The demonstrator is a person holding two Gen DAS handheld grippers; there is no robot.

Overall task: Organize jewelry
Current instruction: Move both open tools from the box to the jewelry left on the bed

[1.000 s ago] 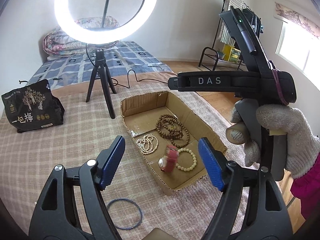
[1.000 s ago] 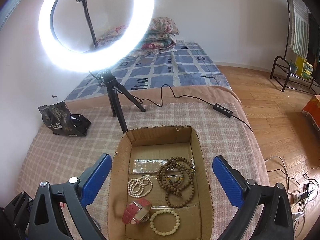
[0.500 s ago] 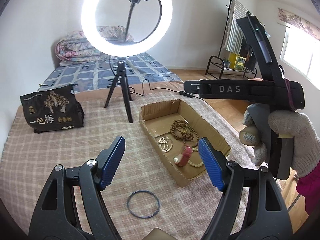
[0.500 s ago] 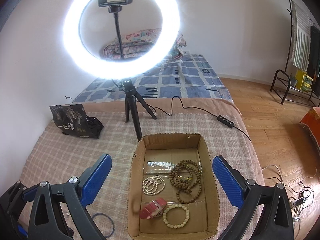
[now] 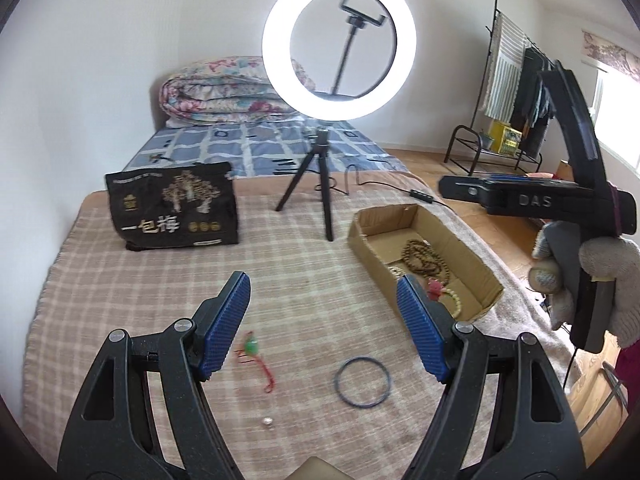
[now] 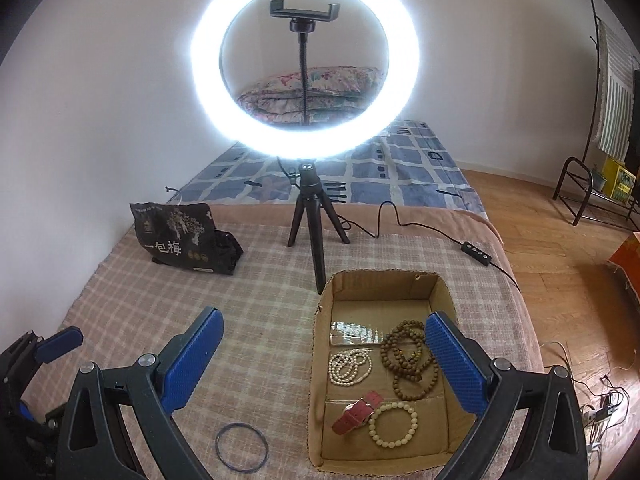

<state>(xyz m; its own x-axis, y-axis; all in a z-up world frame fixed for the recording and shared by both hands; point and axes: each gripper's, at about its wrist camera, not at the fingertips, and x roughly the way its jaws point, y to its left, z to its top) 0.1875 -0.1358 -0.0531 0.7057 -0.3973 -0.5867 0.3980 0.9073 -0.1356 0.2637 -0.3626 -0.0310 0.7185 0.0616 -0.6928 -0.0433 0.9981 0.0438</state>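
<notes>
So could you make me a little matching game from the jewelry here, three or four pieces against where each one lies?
Things:
1. dark thin bangle
2. red watch
3. green charm on a red cord
4. brown bead strand

Places:
A. in the cardboard box, near corner beside the pale bead bracelet
B. on the blanket, near the left gripper's left finger
C. on the blanket, just outside the box
D. mid-box

Pairs: 1-C, 2-A, 3-B, 4-D
</notes>
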